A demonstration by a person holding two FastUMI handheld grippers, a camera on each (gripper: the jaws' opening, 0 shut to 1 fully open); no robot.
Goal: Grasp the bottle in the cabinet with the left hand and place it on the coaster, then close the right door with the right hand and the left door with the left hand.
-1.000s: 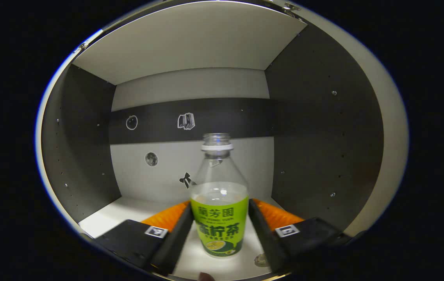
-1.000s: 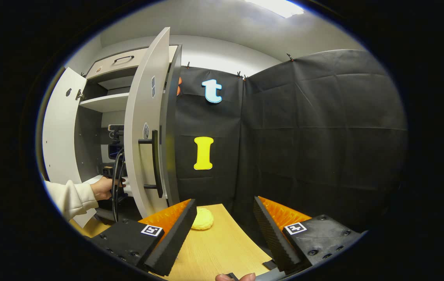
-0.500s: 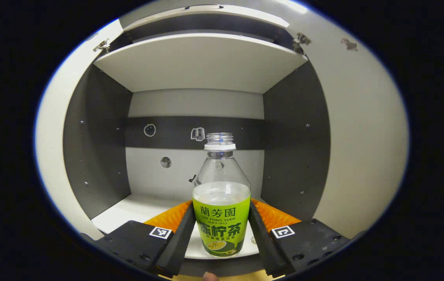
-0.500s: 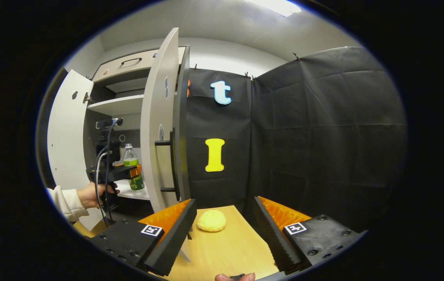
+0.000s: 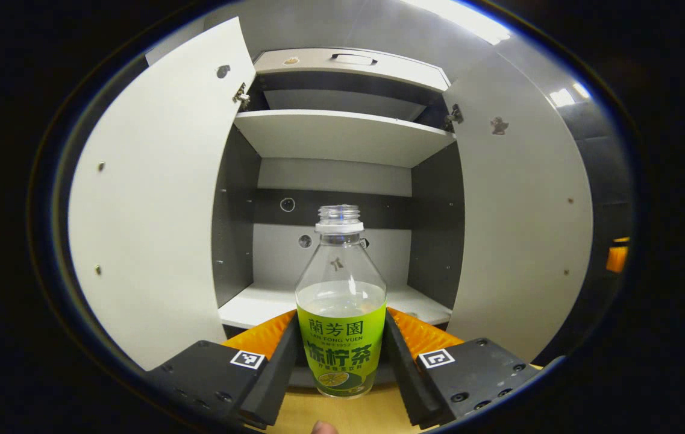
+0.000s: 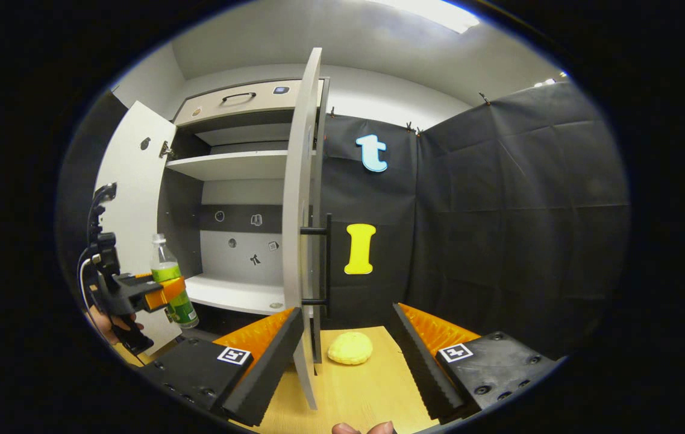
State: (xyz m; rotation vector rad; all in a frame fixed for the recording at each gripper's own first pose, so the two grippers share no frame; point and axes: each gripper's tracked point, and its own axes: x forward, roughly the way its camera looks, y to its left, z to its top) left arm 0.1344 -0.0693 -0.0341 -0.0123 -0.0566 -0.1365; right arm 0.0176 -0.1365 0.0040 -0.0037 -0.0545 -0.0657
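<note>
1. Gripping the bottle by its green label band at bottom centre of the left gripper view, the left gripper has both pads pressed on it, above the wooden table.
2. Uncapped, part full, thin clear plastic: probably light and easily crushed, so the labelled middle looks the best hold; keep it upright.
3. Lower centre of the right gripper view, the right gripper is spread and empty; the yellow coaster lies between its fingers.
4. Farther back, the cabinet stands with both doors open.

Light wooden table with a yellow coaster on it, beside the cabinet.
</note>
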